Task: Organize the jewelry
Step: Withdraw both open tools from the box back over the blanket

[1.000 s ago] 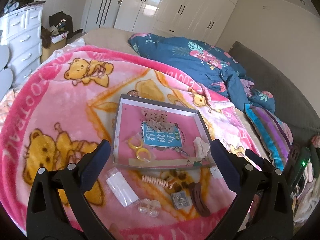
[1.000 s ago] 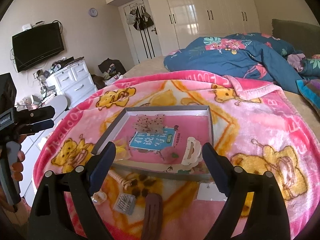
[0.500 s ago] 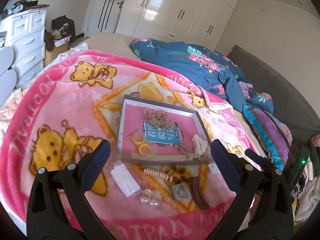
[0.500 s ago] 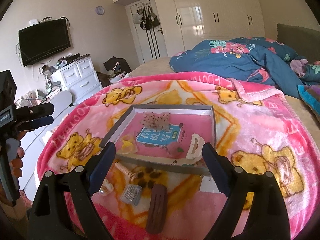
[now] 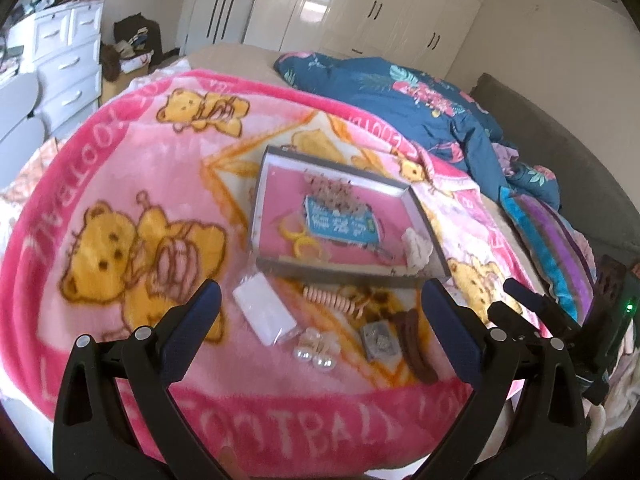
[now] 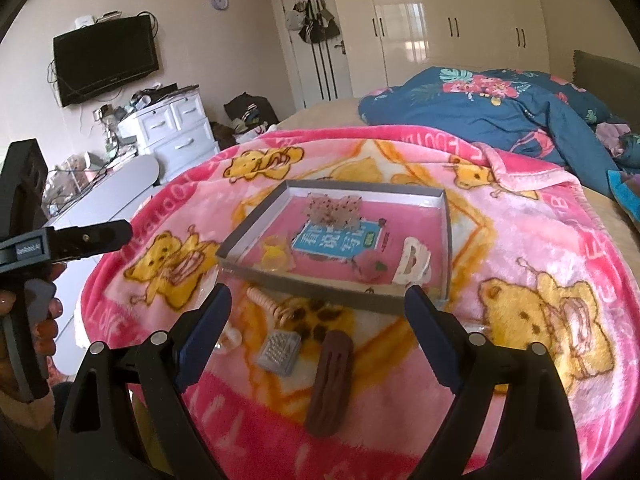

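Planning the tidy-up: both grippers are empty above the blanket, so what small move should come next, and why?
Probably lower the open right gripper onto the brown hair clip. It lies loose on the blanket just in front of the tray, almost between the fingers, and nothing is held yet.

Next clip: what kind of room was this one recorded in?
A bedroom, most likely: the work goes on atop a bed under a pink bear blanket, with a rumpled blue floral duvet behind, white built-in wardrobes and a wall-mounted TV.

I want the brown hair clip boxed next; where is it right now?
The brown hair clip lies on the pink blanket in front of the grey tray, just right of the small silver clip, between the right gripper's open fingers.
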Motion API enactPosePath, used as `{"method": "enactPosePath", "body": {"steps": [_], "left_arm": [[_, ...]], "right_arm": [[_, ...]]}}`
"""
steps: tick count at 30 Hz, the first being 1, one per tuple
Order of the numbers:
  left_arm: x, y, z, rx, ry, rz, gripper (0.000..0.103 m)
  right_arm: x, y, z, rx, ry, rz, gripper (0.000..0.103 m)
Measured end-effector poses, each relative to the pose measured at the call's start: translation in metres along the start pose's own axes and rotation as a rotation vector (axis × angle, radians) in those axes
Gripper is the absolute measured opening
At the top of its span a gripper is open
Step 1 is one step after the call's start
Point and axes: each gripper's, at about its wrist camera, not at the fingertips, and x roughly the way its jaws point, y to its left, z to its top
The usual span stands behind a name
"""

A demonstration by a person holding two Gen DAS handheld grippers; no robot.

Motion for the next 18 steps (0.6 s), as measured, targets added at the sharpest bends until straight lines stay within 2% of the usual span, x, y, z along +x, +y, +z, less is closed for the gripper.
{"method": "enactPosePath", "body": {"steps": [18], "left_arm": [[0.017,-0.010,-0.038,0.028,0.095,0.024,0.094]], "right_arm": [[-0.004,-0.003,-0.035,-0.017,0.082,0.003,0.087]]}}
